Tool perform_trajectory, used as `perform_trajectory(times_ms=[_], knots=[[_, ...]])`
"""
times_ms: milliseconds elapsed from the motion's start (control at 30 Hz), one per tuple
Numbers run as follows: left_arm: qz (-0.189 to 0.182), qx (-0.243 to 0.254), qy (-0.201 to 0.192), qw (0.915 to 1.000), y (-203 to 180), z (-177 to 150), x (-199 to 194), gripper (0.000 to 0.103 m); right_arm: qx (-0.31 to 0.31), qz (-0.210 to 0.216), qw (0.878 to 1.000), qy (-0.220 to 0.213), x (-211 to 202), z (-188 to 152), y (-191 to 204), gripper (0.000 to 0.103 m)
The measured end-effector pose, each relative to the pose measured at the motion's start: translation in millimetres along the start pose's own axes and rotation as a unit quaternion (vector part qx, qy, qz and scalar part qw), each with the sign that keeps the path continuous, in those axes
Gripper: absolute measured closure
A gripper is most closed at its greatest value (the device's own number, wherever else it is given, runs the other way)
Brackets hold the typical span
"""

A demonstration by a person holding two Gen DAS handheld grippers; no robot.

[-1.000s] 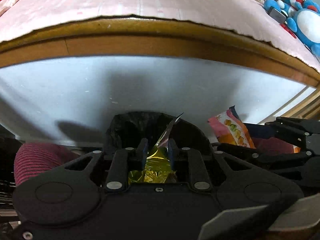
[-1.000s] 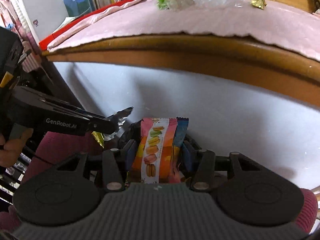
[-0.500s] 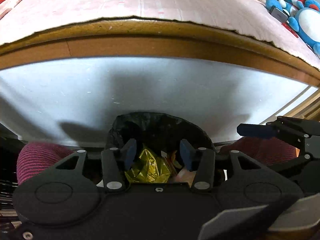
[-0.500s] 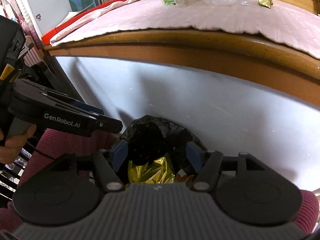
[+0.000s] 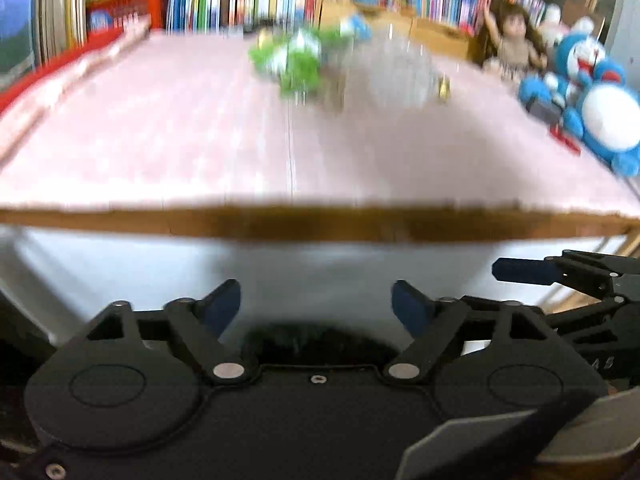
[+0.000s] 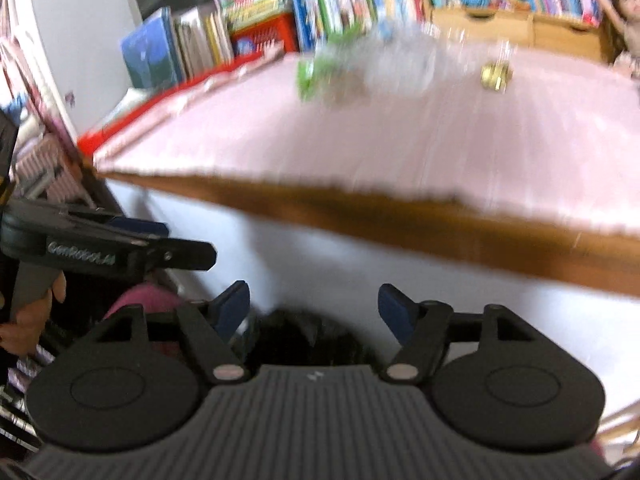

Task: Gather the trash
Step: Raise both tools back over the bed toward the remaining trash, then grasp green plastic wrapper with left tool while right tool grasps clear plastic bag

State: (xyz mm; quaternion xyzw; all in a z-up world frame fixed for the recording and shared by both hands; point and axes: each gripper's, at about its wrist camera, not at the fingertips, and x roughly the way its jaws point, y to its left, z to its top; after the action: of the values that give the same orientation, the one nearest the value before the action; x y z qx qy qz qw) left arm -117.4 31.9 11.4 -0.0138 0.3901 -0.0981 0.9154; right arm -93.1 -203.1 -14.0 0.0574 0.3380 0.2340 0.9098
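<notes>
**Both wrappers dropped, we rise toward the table**

Since a second ago our two wrappers have left the jaws and gone into the black-lined bin, now at six o'clock beneath us. Our left gripper and right gripper are both opening, nothing between the blue pads, since the drop is done. Further out, at twelve o'clock on the pink table cover, we see blurred leftovers: a green wrapper, clear plastic, and a gold scrap at one o'clock.
</notes>
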Motion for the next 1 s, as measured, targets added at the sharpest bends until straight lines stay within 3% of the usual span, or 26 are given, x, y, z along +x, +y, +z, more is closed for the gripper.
perform_trajectory(times_ms=[267, 433, 567, 767, 867, 1000], knots=[[0.008, -0.022, -0.088, 0.9958, 0.4, 56.8, -6.2, 0.015, 0.006, -0.043, 0.996, -0.080, -3.2, 53.7, -20.1, 0.014], [0.005, -0.065, -0.115, 0.9912, 13.3, 98.5, 15.2, 0.015, 0.040, -0.047, 0.994, -0.096, 8.8, 87.3, -42.7, 0.009], [0.007, -0.098, -0.121, 0.9877, 28.6, 131.6, 42.8, 0.015, 0.066, -0.049, 0.992, -0.098, 31.3, 108.0, -62.5, 0.005], [-0.003, -0.127, -0.106, 0.9863, 47.5, 174.2, 91.4, 0.024, 0.016, -0.056, 0.993, -0.100, 65.6, 125.9, -63.9, 0.000], [-0.012, -0.141, -0.082, 0.9865, 55.8, 193.2, 115.3, 0.027, -0.011, -0.064, 0.994, -0.093, 80.7, 134.3, -60.5, 0.000], [-0.042, -0.193, -0.048, 0.9792, 70.1, 210.6, 144.6, 0.027, -0.036, -0.074, 0.993, -0.084, 103.5, 145.1, -55.3, 0.000]])
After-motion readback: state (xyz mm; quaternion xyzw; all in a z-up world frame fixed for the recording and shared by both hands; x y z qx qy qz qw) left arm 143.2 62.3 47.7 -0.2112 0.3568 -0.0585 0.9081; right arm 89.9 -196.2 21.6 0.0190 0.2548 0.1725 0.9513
